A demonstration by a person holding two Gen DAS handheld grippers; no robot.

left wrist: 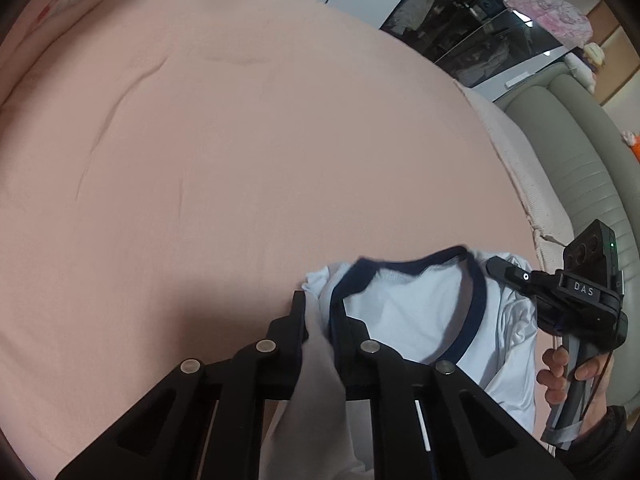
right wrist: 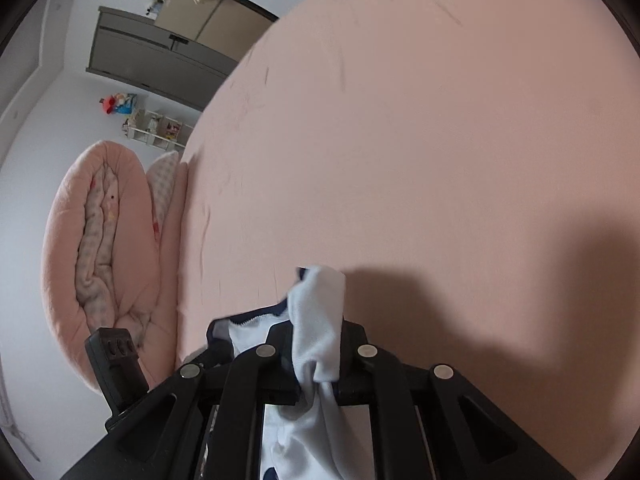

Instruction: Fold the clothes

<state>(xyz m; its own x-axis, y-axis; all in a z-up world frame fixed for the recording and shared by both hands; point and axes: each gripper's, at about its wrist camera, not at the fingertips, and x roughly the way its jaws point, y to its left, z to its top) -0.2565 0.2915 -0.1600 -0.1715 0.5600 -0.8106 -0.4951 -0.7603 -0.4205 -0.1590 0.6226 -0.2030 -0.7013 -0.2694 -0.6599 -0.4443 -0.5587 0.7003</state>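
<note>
Left gripper (left wrist: 320,312): fingers drawn close together, pinching a fold of the white T-shirt (left wrist: 420,312) at one shoulder, just beside the navy collar (left wrist: 476,300); cloth trails down between the fingers toward the camera. Right gripper (right wrist: 320,332): fingers likewise nearly together, clamped on a bunched fold of the same shirt, which sticks up past the fingertips and hangs below them. In the left wrist view the right gripper is at the shirt's far shoulder, with the person's right hand (left wrist: 568,376) wrapped round its handle. One garment, held by two grippers, neck opening spread between them above the near part of the pink bed sheet (left wrist: 220,140). Sheet is broad, lightly creased, with open surface ahead of both grippers. Bed edge runs near the right gripper, grey-green padded furniture (left wrist: 592,168) beside it. One rolled pink quilt (right wrist: 108,248) beyond the far edge, well apart from the shirt.
</note>
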